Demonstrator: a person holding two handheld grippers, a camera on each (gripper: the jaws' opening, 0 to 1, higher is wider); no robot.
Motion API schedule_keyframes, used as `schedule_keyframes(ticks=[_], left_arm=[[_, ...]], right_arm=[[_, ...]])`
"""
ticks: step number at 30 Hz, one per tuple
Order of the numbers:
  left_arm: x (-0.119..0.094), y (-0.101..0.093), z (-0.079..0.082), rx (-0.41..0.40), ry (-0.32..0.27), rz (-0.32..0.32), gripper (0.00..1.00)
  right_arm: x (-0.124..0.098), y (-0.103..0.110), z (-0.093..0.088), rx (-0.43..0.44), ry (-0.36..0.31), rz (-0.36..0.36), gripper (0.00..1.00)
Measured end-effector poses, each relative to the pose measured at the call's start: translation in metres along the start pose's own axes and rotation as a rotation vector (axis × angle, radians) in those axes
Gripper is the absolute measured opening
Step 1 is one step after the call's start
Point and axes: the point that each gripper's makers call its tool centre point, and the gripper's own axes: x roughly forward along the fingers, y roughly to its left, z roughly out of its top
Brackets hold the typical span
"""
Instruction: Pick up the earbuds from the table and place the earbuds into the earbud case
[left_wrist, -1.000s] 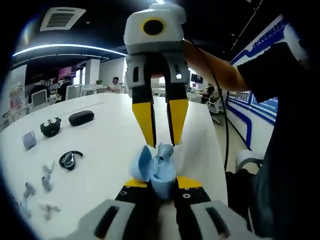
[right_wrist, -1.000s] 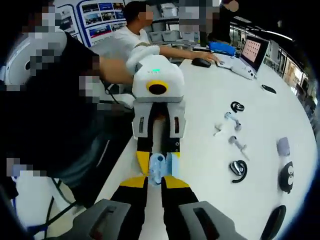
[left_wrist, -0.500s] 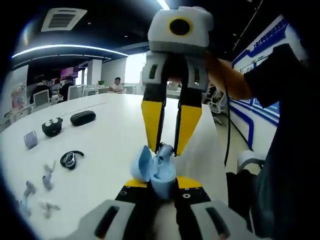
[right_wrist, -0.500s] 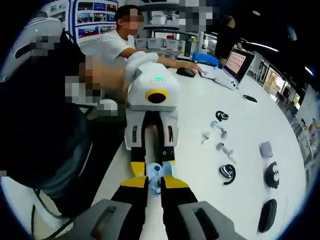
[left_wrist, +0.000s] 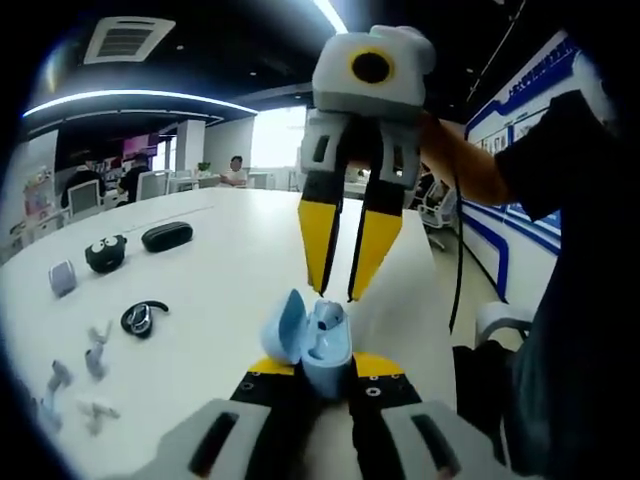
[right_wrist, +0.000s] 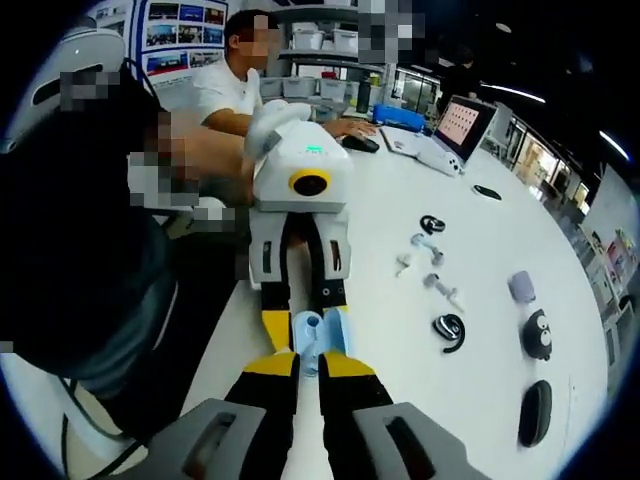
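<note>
The left gripper grips the light blue earbud case, its 2 yellow-tipped jaws closed on the case's lower body while the lid stands open, tilted to the left in the left gripper view. An earbud of the same pale blue sits in the open case, its top showing above the rim. The right gripper hangs just above the case with its tips pointing down at the earbud, the 2 jaws slightly parted and holding nothing. In the right gripper view the case sits between the left gripper's jaws, just past the right gripper's own tips. On the white table lie more items well apart from the case: 2 black ear-hook earbuds, several small pale earbuds, a black case with cartoon eyes, a black oval case and a small lilac case.
</note>
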Motion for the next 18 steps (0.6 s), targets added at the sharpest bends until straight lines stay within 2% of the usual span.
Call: schedule_keyframes(ticks=[1, 4, 11, 16, 18], left_arm=[[0.0, 0.0, 0.0, -0.002, -0.002, 0.001, 0.19], [0.0, 0.0, 0.0, -0.005, -0.007, 0.006, 0.19], [-0.002, 0.001, -0.001, -0.024, -0.035, 0.023, 0.19], [-0.002, 0.001, -0.001, -0.045, -0.067, 0.036, 0.19], [-0.003, 0.001, -0.001, -0.047, -0.077, 0.041, 0.19]], right_arm=[[0.0, 0.0, 0.001, 0.003, -0.004, -0.001, 0.08], [-0.002, 0.003, 0.013, 0.047, -0.074, -0.001, 0.08], [-0.01, -0.012, 0.029, 0.163, -0.188, -0.048, 0.1], [-0.008, -0.028, 0.033, 0.241, -0.221, -0.093, 0.1], [-0.005, -0.035, 0.04, 0.27, -0.244, -0.114, 0.1]])
